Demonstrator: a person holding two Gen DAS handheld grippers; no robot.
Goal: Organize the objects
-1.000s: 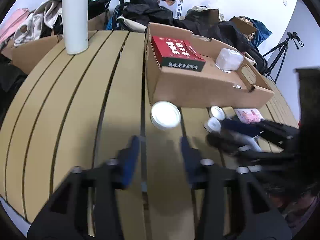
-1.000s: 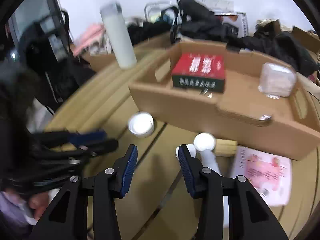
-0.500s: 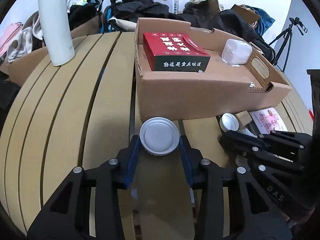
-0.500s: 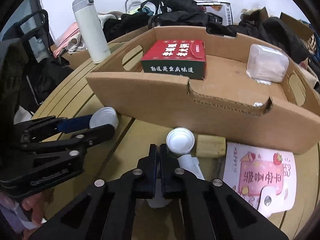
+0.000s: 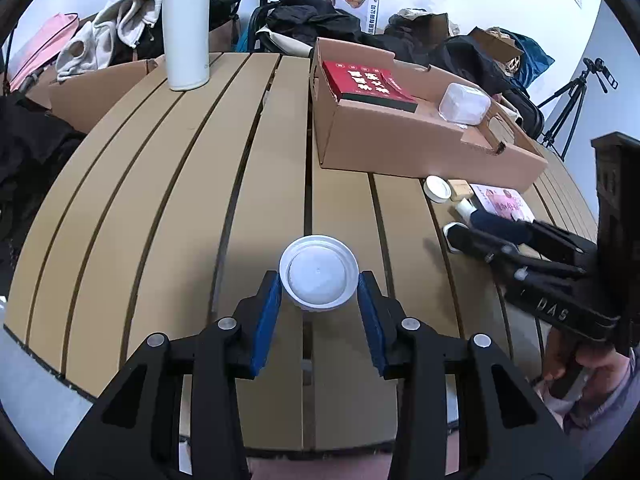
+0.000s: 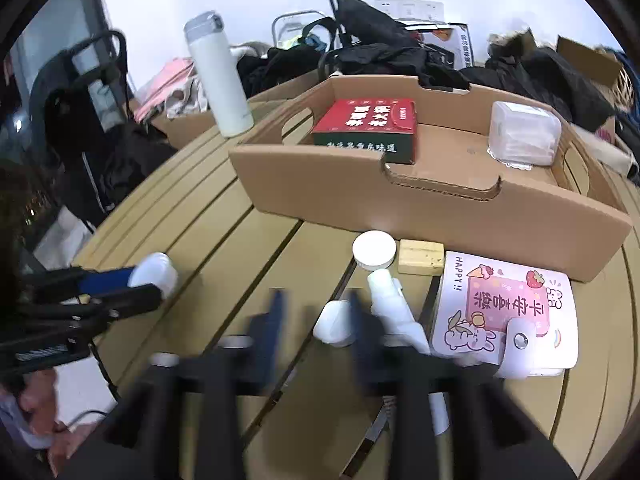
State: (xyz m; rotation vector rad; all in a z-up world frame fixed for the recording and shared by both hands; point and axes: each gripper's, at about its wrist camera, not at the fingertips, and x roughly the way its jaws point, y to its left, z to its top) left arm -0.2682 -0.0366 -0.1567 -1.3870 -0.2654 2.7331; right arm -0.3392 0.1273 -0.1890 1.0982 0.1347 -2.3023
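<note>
My left gripper (image 5: 319,300) is shut on a round white lidded jar (image 5: 319,278) and holds it over the slatted wooden table (image 5: 160,200). The jar also shows in the right wrist view (image 6: 154,274). My right gripper (image 6: 316,320) is open and blurred, with a small white object (image 6: 332,326) between its fingers and a white bottle (image 6: 394,308) lying just to its right. A cardboard tray (image 6: 420,196) holds a red box (image 6: 368,126) and a clear plastic container (image 6: 522,134).
On the table before the tray lie a white cap (image 6: 374,250), a small wooden block (image 6: 421,257) and a pink card pouch (image 6: 508,312). A white thermos (image 5: 186,24) stands at the far left. Bags and clothes ring the table.
My left gripper has pulled the white jar back from the tray toward the near table edge. My right gripper, shut half a second ago, has opened again.
</note>
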